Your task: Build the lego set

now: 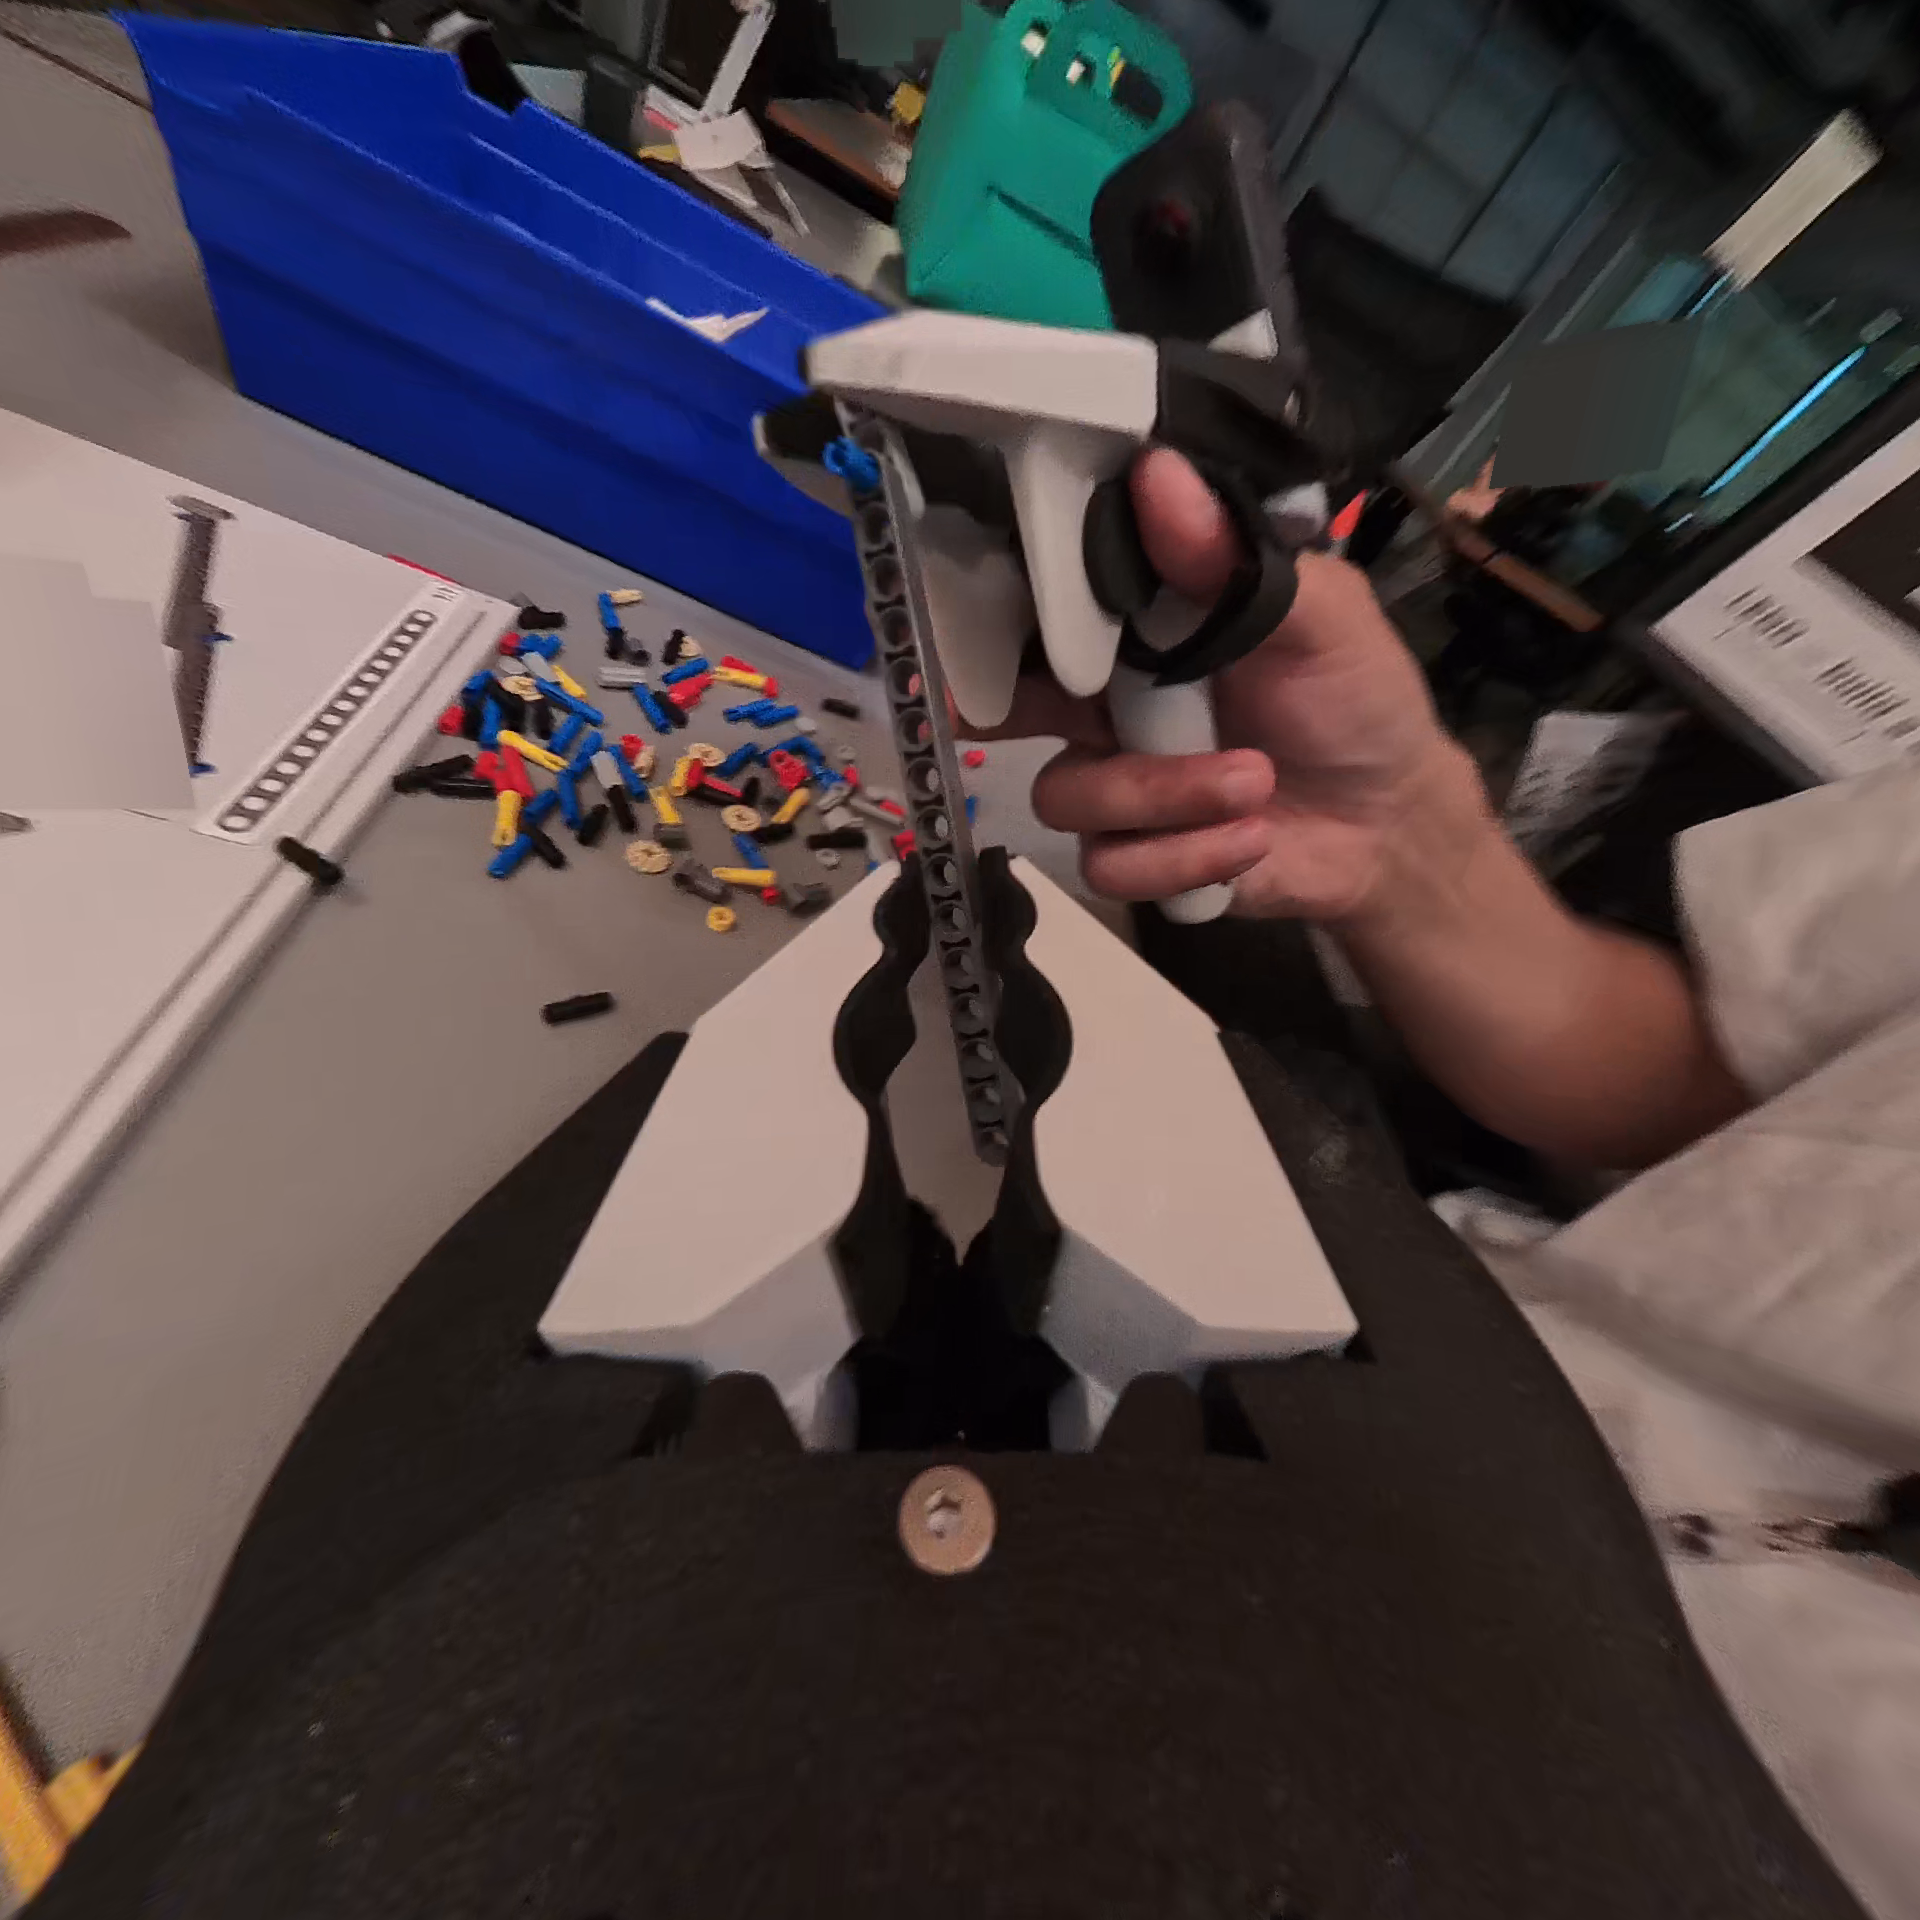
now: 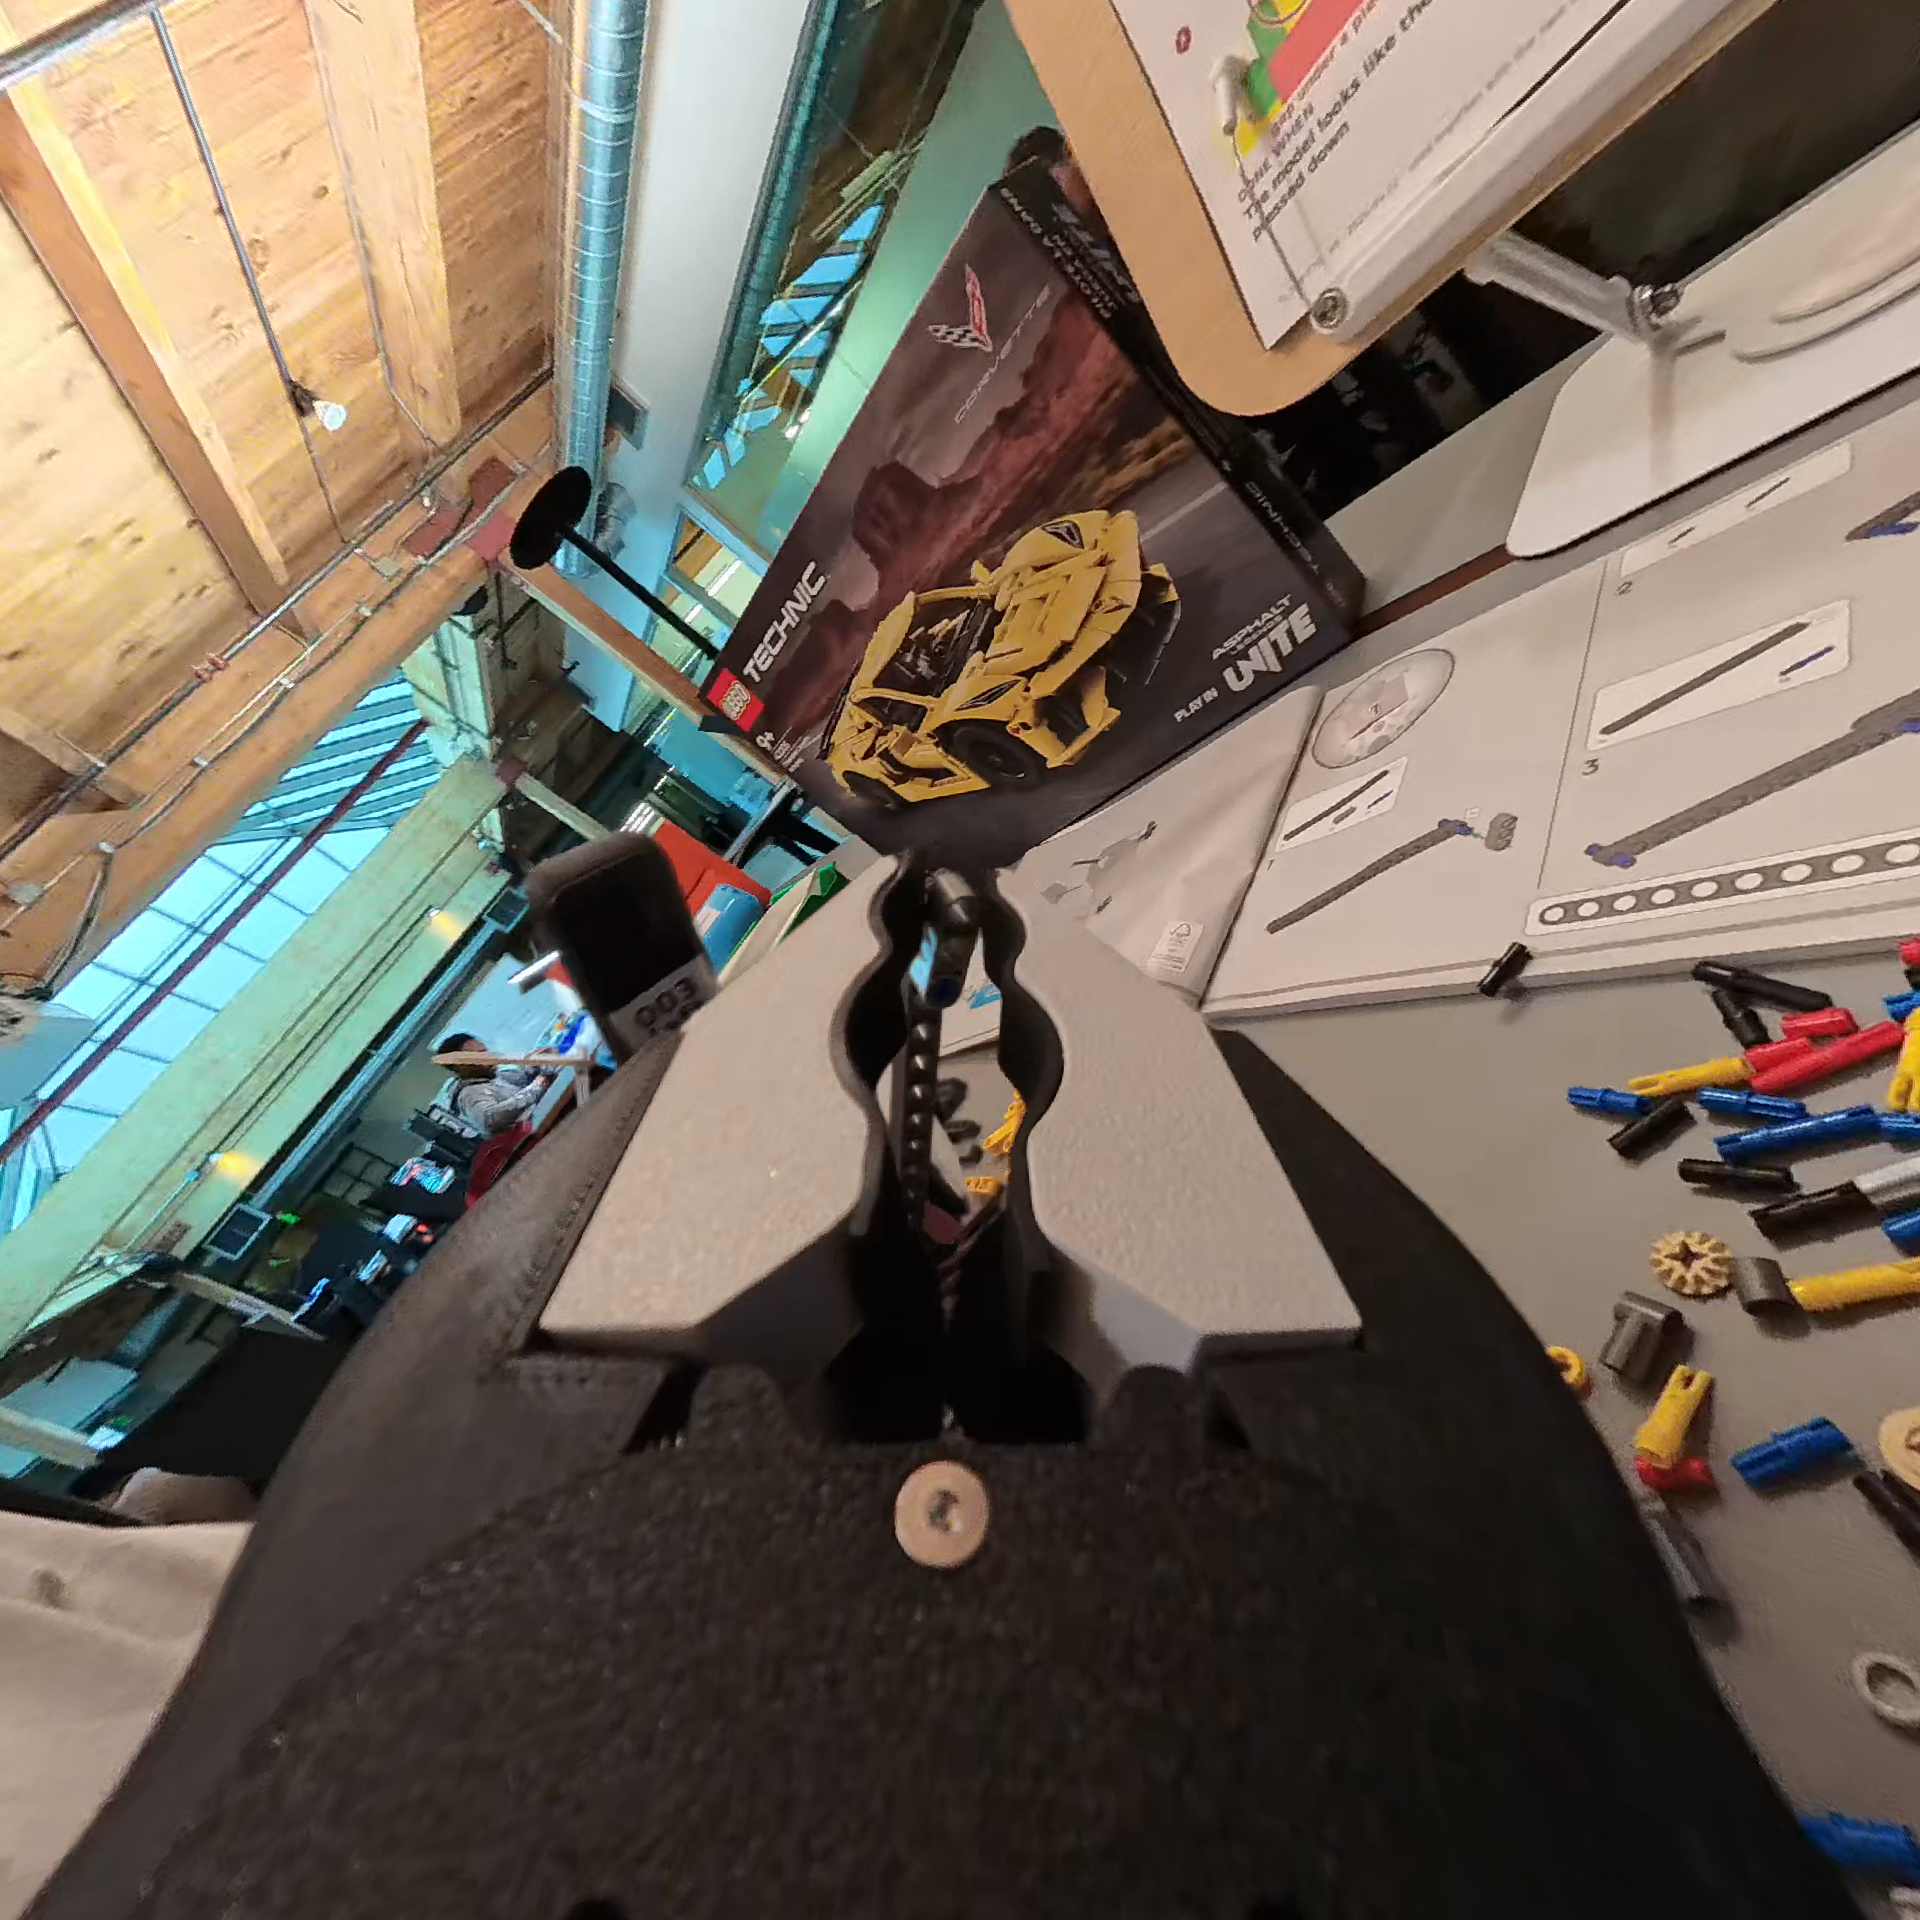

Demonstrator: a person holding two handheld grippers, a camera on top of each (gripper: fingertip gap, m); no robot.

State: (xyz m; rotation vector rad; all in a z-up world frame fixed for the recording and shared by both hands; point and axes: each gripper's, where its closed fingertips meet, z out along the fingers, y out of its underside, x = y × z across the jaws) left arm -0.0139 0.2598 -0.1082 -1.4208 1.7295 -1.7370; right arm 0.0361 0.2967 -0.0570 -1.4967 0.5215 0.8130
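Spanning the gap between the two grippers, the long dark grey beam (image 1: 928, 790) is a slim Technic strip with a row of round holes along its whole length and a small blue pin (image 1: 850, 460) pushed into a hole near its far end. The left gripper (image 1: 954, 883) has its black wavy pads closed on the beam's near end, so the strip rises steeply from between them, leaning slightly left. The right gripper (image 1: 831, 410) comes in from the upper right and pinches the far end by the blue pin; a hand (image 1: 1236, 748) wraps its white handle, one finger through the black trigger ring. In the right wrist view the same beam (image 2: 923, 1081) runs edge-on between that gripper's (image 2: 940, 883) closed pads, the blue pin (image 2: 940, 987) near the tips. Below, loose pins and connectors (image 1: 644, 748) in blue, yellow, red and black lie scattered on the grey table (image 1: 416, 1039), beside the open instruction booklet (image 1: 125, 727) and a blue bin (image 1: 499, 291).
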